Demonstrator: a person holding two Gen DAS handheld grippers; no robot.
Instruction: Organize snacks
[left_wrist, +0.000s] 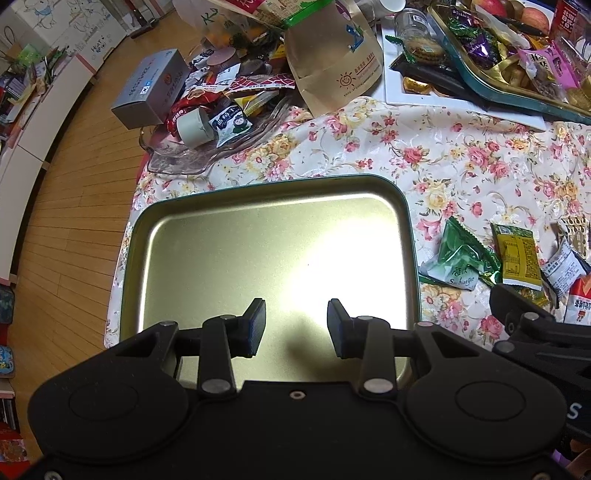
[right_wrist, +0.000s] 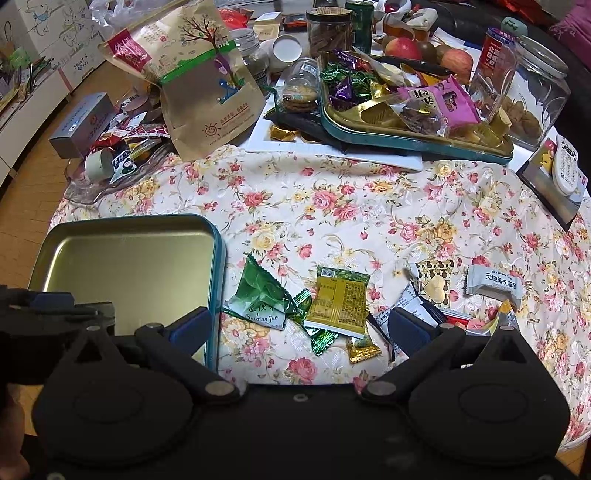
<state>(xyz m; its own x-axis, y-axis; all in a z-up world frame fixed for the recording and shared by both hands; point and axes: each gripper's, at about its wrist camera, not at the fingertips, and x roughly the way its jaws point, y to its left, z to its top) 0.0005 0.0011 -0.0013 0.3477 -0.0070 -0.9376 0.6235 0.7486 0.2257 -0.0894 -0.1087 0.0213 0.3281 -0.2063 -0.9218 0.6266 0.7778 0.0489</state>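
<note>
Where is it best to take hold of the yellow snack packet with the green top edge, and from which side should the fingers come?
Probably from above, with the right gripper. The yellow snack packet lies flat on the floral tablecloth, so pinch across its two long sides near the middle. Its lower left corner overlaps the green packet, so avoid that end.

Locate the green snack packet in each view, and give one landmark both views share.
Left wrist: green packet at right, on the floral cloth, right of the tin.
Right wrist: green packet low centre, just right of the tin.
Shared landmark: the empty tin.
</note>
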